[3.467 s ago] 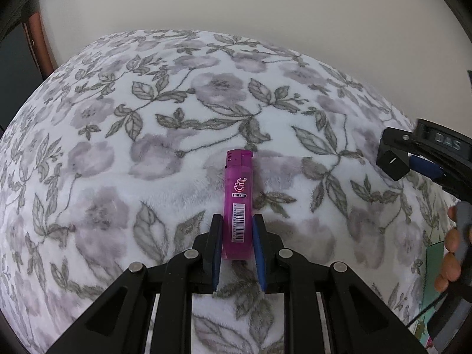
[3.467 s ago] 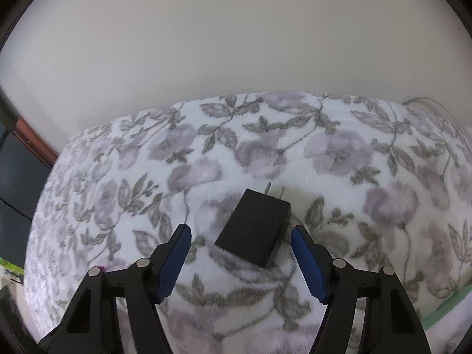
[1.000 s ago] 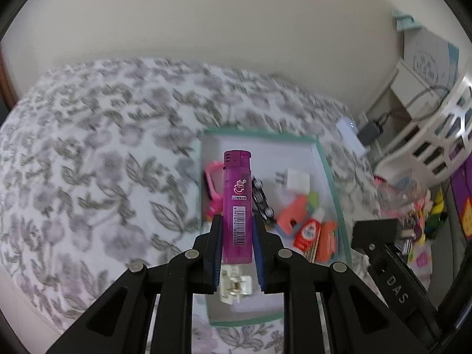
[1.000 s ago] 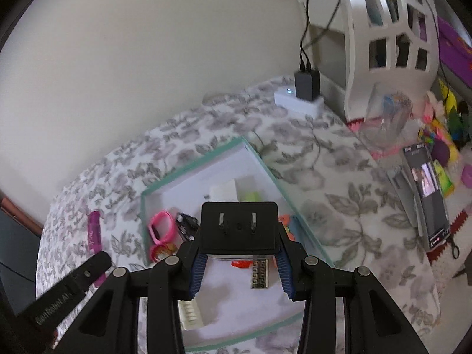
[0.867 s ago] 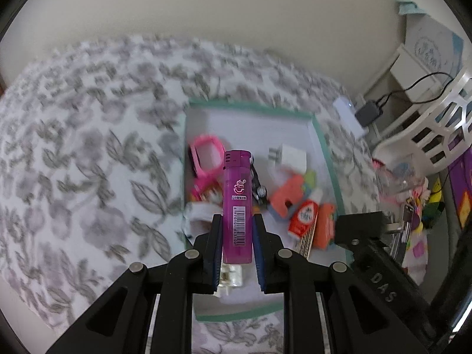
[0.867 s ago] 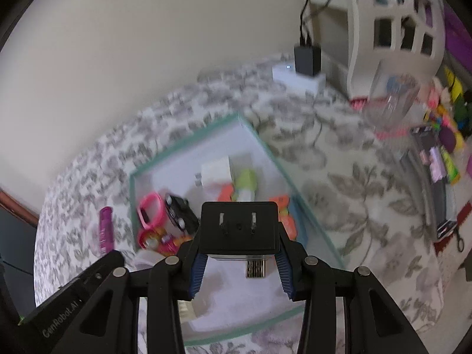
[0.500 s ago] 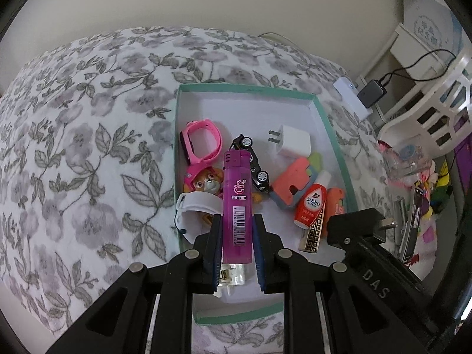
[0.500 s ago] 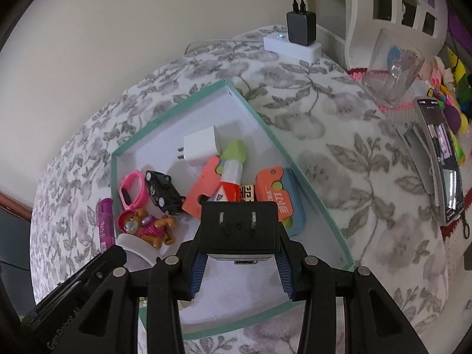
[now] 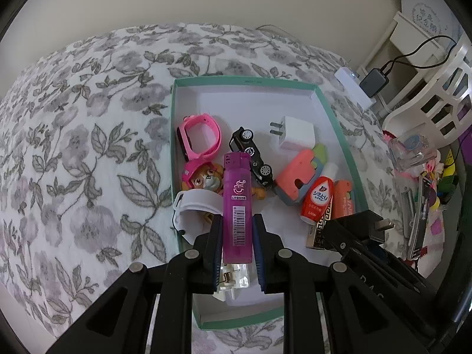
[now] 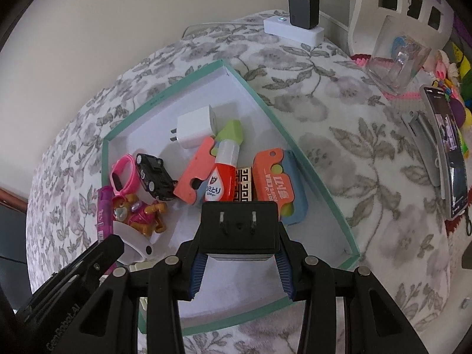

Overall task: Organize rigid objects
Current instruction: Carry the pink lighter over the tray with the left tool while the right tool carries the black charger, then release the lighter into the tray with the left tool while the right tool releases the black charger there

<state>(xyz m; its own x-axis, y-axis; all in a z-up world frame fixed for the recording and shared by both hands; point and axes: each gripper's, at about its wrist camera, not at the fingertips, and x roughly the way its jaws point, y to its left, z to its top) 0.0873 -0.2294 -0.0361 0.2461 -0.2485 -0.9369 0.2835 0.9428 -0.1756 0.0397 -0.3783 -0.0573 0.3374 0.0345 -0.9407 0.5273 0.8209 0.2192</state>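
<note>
Left wrist view: left gripper (image 9: 237, 237) pinching one purple lighter (image 9: 237, 203) over the teal box (image 9: 339, 124), ready for dropping beside one pink watch (image 9: 200, 135) and one toy car (image 9: 250, 156). Right wrist view: right gripper (image 10: 239, 261) clamped on one black charger (image 10: 239, 227) above the same box, near one white charger (image 10: 194, 131).

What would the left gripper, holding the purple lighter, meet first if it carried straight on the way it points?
Probably the clear item lying under the lighter on the box floor, just beyond the left gripper; depth is uncertain.
</note>
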